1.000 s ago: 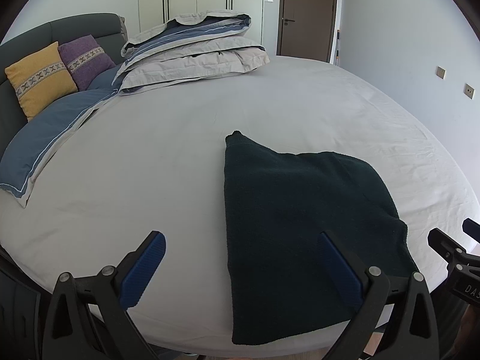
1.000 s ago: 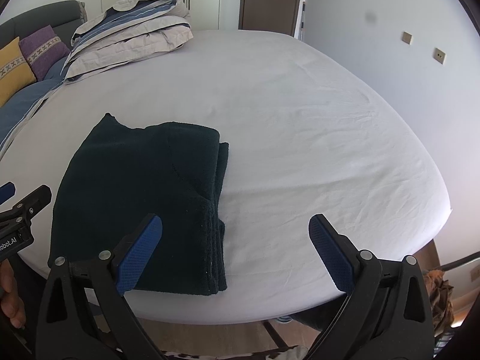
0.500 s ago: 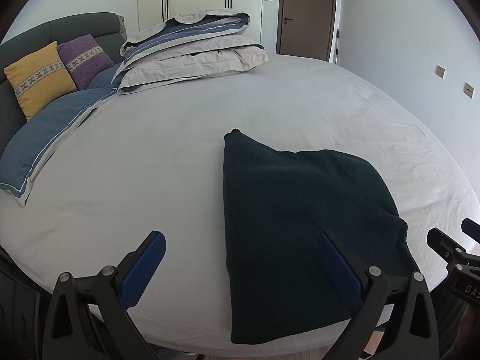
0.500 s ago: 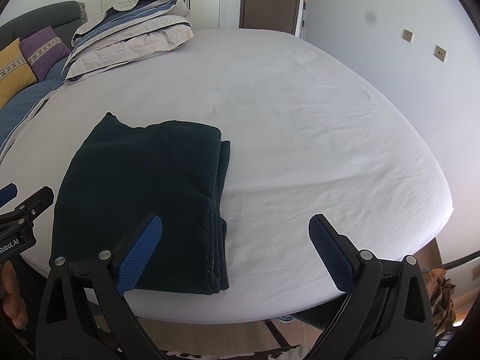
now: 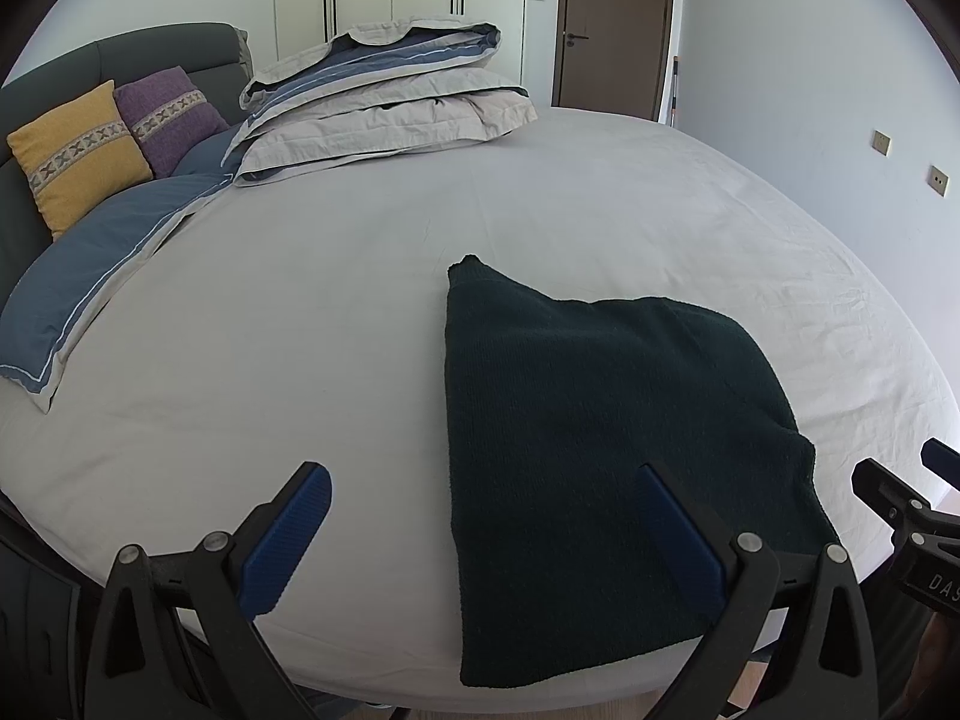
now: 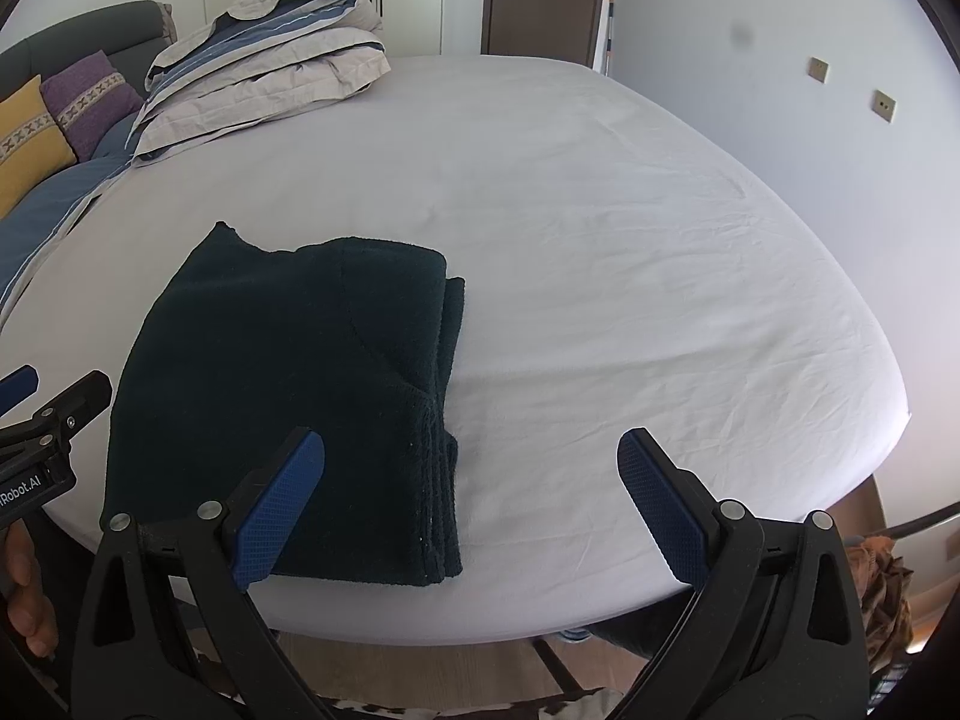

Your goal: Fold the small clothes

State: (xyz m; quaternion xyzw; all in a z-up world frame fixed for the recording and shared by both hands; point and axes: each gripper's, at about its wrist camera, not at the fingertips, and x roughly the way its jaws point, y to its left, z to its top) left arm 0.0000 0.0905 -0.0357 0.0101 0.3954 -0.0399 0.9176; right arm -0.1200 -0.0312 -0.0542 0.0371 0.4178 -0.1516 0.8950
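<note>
With both your left gripper point(image 5: 480, 534) and right gripper point(image 6: 471, 504) spread wide and empty, watch the dark folded garment point(image 6: 288, 396) at the bed's point(image 6: 630, 240) near edge: a careless pinch could drag its stacked right-side layers apart or off.

Right tongs point(image 6: 471, 495) gape above a folded dark garment point(image 6: 288, 396), possibly a sweater, on the bed point(image 6: 630, 252).

left gripper point(image 5: 486, 531) edged slightly back, garment point(image 5: 606, 456) marginally farther
</note>
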